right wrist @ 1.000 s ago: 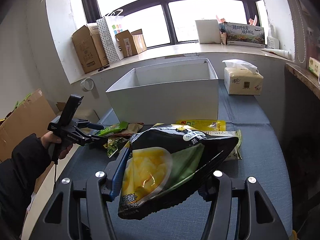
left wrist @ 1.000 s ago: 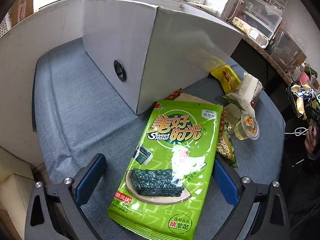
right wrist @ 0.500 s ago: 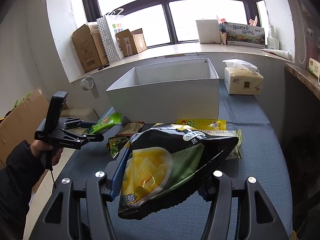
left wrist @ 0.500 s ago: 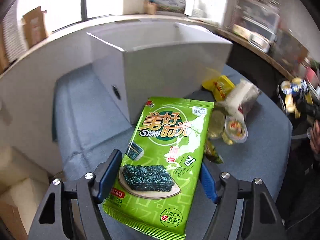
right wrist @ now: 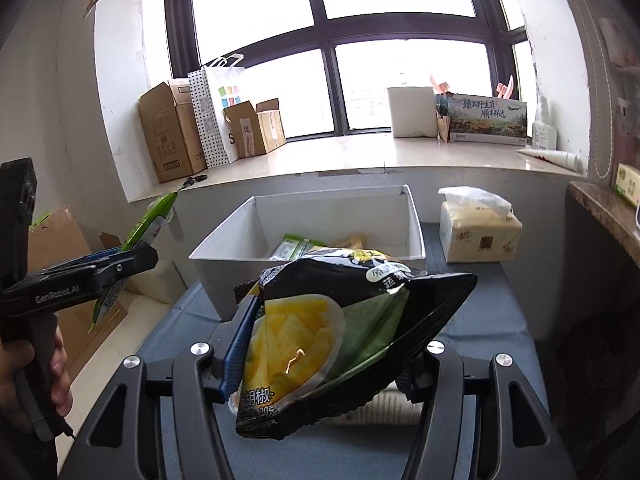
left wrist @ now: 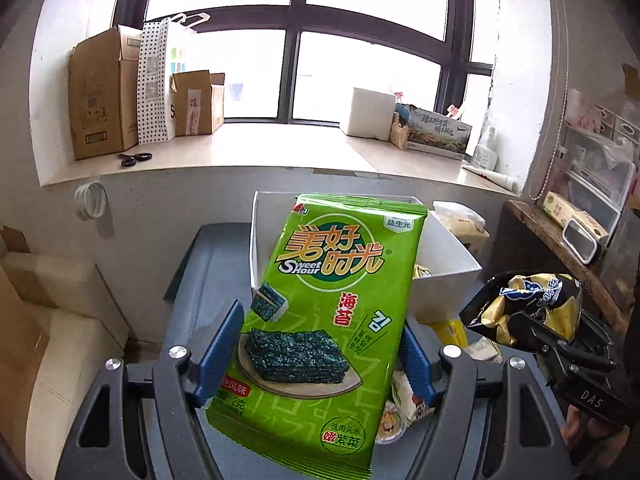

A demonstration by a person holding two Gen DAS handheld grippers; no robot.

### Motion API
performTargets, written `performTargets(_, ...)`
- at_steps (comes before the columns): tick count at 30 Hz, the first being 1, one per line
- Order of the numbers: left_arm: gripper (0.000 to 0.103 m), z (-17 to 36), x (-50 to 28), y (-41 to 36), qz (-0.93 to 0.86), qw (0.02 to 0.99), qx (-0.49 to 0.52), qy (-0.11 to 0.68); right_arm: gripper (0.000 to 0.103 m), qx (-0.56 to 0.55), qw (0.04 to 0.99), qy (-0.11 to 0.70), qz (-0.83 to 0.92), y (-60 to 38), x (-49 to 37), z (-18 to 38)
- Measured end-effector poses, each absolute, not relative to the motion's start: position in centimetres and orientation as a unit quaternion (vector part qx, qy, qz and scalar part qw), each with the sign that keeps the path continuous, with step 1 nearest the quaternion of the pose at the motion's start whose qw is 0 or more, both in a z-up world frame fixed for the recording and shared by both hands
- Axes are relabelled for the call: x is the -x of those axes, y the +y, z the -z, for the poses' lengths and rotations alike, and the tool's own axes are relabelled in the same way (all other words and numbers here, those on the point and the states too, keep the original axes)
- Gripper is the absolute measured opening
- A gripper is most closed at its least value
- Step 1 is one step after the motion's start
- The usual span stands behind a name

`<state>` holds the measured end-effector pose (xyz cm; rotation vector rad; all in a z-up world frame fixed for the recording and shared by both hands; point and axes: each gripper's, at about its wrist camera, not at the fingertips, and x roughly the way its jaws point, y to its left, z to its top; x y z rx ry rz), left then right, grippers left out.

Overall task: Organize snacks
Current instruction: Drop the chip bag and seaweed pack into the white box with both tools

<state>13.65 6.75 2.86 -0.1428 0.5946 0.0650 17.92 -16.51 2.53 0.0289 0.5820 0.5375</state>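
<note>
— What does the left gripper hold?
— Its jaws are clamped on a green seaweed snack pack, raised upright in front of the white storage box.
— And the right gripper?
— Closed on a black chip bag, held above the blue tablecloth just before the box, which already contains a few packets. A tissue pack sits beside it.
</note>
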Motion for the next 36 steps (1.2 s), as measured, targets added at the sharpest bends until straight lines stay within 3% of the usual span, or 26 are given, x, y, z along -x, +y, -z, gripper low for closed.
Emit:
performTargets(13, 0.081, -2.3, -29.8, 7.5, -0.107, 0.928, 0.076, 0.347, 0.066, -0.002, 0.912, 0.335, -0.237, -12.3, -34.0, -2.0)
performTargets(14, 0.084, -2.0, -30.5, 7.6, -0.111, 0.927, 0.069, 0.352, 0.072, 0.004, 0.91, 0.341, -0.235, -11.9, -34.8, -1.7)
performTargets(15, 0.097, -1.5, -30.9, 7.6, -0.128, 0.924, 0.053, 0.355, 0.093, 0.015, 0.907, 0.351, -0.232, -11.6, -35.5, -1.3)
performTargets(17, 0.103, -0.6, -30.8, 7.7, -0.119, 0.925, 0.051, 0.357, 0.103, 0.014, 0.896, 0.376, -0.233, -11.5, -36.6, -0.6)
performTargets(28, 0.103, -0.7, -28.0, 6.8, -0.109, 0.927, 0.029, 0.357, 0.103, -0.034, 0.905, 0.342, -0.252, -14.2, -34.2, -1.7)
performTargets(36, 0.103, -2.1, -21.1, 4.1, -0.077, 0.932, 0.013, 0.353, 0.103, -0.009, 0.911, 0.302, -0.279, -15.8, -26.8, -4.0)
